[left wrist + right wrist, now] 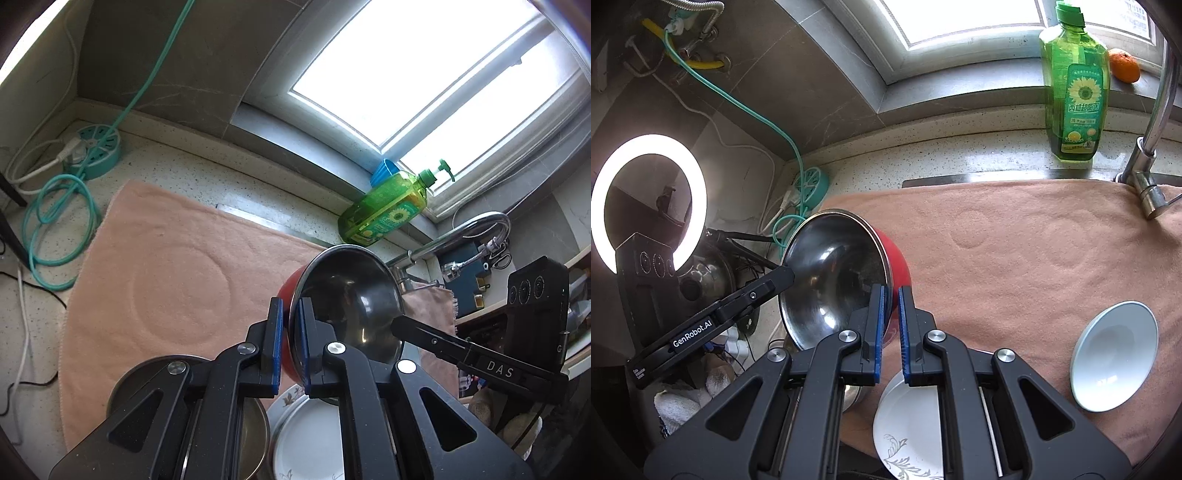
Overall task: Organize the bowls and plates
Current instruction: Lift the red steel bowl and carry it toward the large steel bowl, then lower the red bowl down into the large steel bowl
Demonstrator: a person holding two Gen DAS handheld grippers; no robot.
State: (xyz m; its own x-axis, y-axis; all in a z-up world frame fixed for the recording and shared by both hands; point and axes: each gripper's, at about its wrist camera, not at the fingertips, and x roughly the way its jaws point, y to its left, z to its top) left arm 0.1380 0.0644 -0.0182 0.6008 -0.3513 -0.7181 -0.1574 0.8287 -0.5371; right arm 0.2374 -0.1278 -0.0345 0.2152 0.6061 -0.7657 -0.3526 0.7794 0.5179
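In the left wrist view, the rim of a red bowl (343, 295) with a steel inside is clamped by the left gripper (291, 343), and the bowl is held tilted above the towel (166, 266) on the counter (192, 166). The opposite rim is gripped by the right gripper (397, 321).

In the right wrist view, the right gripper (891, 328) is clenched on the same bowl (842, 273). A white bowl (1113, 356) lies tilted near the towel's (1015, 251) right edge; a patterned plate (908, 435) is seen at its front edge.
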